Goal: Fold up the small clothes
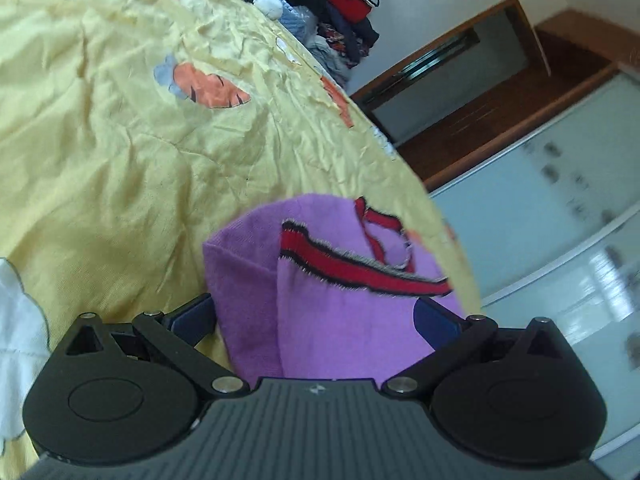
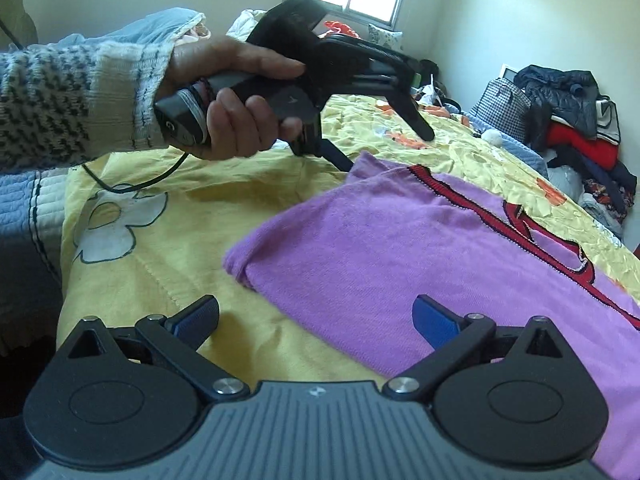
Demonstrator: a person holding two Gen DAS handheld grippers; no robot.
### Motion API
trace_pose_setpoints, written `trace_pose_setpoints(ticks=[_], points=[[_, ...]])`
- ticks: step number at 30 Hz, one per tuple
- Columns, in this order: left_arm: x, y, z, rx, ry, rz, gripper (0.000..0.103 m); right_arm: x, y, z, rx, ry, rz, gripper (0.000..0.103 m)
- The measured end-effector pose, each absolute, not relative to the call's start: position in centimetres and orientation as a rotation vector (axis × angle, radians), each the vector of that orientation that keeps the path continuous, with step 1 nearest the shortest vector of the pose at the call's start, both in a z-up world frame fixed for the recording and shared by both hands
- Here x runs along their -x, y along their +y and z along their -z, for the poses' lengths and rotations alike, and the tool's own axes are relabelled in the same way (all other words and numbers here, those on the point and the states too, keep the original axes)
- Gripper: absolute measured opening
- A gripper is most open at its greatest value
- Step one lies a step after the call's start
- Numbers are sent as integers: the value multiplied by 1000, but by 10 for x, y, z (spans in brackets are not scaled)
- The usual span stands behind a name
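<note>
A small purple garment (image 2: 392, 240) with red, black-edged trim lies on the yellow bedspread (image 2: 168, 184). In the left wrist view the garment (image 1: 320, 312) sits between the wide-apart blue pads of my left gripper (image 1: 316, 324), one corner folded up. The left gripper also shows in the right wrist view (image 2: 384, 148), held in a hand, its fingers spread around the garment's far corner. My right gripper (image 2: 316, 320) is open, just above the garment's near edge, holding nothing.
A pile of dark and red clothes and bags (image 2: 572, 128) stands at the far end of the bed. A black cable (image 2: 132, 186) trails over the bedspread. The bed's edge, a wooden frame and a glass door (image 1: 560, 208) lie to the right.
</note>
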State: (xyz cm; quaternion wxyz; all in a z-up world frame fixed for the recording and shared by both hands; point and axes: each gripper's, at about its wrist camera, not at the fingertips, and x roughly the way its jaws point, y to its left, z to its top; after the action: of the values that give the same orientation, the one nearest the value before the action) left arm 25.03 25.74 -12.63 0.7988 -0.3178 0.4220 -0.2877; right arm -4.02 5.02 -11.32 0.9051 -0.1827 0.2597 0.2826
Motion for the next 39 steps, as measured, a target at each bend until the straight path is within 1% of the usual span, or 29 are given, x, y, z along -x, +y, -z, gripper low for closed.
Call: trace_pose_setpoints(ticks=[3, 4, 6, 7, 8, 9, 10, 11, 12, 18, 20, 21, 22, 23, 25, 29, 33, 39], points=[[-262, 252, 121, 682, 951, 599, 103, 41, 52, 110, 390, 537, -601, 103], [-263, 250, 119, 672, 966, 606, 101, 44, 52, 108, 400, 521, -595, 103], [-267, 245, 121, 661, 997, 619, 99, 46, 54, 108, 422, 478, -558, 103], [-270, 244, 122, 676, 995, 625, 96, 46, 56, 109, 443, 463, -541, 103], [-273, 241, 125, 694, 999, 643, 90, 44, 60, 112, 466, 460, -519, 103], [-277, 237, 128, 699, 1015, 647, 68, 43, 65, 113, 502, 465, -510, 103], [-281, 235, 133, 696, 1042, 634, 37, 44, 69, 113, 546, 454, -511, 103], [-288, 229, 138, 678, 1075, 609, 18, 49, 74, 115, 594, 423, -505, 103], [-293, 225, 143, 674, 1092, 594, 9, 53, 80, 117, 656, 391, -497, 103], [-296, 222, 145, 711, 1079, 588, 8, 70, 102, 127, 904, 248, -518, 103], [-294, 228, 149, 755, 1073, 580, 8, 64, 108, 125, 912, 269, -532, 94], [-293, 230, 149, 767, 1069, 577, 8, 59, 111, 126, 912, 285, -538, 72], [-292, 232, 148, 782, 1061, 575, 8, 54, 113, 127, 908, 315, -545, 26], [-290, 233, 147, 796, 1053, 572, 8, 47, 114, 130, 900, 353, -536, 4], [-287, 235, 145, 821, 1039, 566, 7, 39, 113, 134, 844, 379, -542, 5], [-285, 237, 137, 861, 1008, 560, 7, 36, 100, 119, 704, 381, -543, 5], [-289, 226, 113, 868, 974, 566, 7, 10, 65, 87, 379, 444, -568, 5], [-305, 169, 60, 824, 940, 595, 7, -12, -22, 53, -27, 395, -521, 5]])
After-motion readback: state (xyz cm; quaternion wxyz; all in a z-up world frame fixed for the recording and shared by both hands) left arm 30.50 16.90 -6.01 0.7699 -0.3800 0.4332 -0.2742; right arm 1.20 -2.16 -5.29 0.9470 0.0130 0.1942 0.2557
